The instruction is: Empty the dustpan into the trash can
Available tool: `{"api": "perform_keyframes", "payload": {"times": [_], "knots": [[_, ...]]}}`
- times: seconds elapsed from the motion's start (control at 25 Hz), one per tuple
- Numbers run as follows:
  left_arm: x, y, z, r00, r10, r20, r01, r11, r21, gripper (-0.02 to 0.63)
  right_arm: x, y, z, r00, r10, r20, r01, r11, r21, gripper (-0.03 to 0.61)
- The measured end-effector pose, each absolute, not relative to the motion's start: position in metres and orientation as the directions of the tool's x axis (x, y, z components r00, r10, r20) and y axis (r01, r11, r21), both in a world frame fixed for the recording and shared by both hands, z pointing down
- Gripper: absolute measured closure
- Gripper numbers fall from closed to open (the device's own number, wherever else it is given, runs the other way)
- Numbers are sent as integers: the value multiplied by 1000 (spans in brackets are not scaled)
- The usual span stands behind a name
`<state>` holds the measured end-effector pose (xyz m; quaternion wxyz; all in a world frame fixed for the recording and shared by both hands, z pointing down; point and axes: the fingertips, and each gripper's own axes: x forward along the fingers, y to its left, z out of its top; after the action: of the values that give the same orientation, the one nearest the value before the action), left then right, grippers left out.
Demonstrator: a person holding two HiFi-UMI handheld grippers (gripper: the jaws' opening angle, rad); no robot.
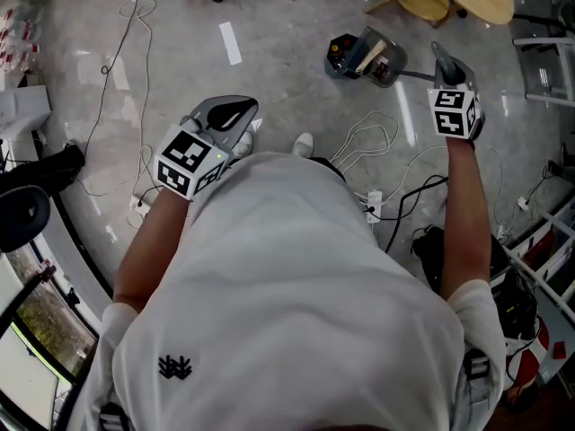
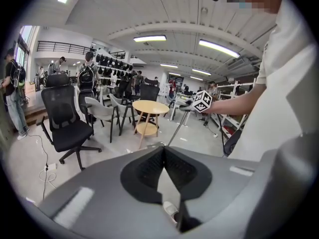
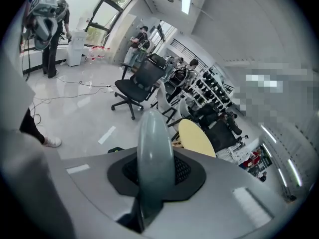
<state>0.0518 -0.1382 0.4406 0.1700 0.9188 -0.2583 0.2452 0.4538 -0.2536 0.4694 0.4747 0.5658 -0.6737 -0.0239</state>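
Right gripper [image 3: 156, 172]: jaws clamped on dustpan handle [image 3: 154, 133].
Left gripper [image 2: 165, 154]: jaws together, nothing between.
Dustpan [image 1: 368, 57]: on floor, far right.

You hold: left tool [image 1: 232, 113] grey with black pads; right tool [image 1: 447, 66] grey, its marker cube [image 1: 455, 112] black-and-white squares; dustpan [image 1: 386, 59] grey, its handle [image 3: 154, 148] pale grey; floor [image 1: 287, 25] pale grey; your shirt [image 1: 296, 285] white.

No legible text, labels or numbers anywhere.
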Motion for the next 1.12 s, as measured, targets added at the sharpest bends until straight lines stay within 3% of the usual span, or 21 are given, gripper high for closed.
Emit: {"api": "perform_keyframes", "payload": {"times": [0.52,1.12], "knots": [[28,-135,441,753,-392,528,-558,-807,197,558,367,-237,483,40,-802,596,-471,511,719,537],[-7,-130,447,765,-386,515,-551,-807,213,558,332,-221,496,72,-854,515,-225,490,843,535]]}}
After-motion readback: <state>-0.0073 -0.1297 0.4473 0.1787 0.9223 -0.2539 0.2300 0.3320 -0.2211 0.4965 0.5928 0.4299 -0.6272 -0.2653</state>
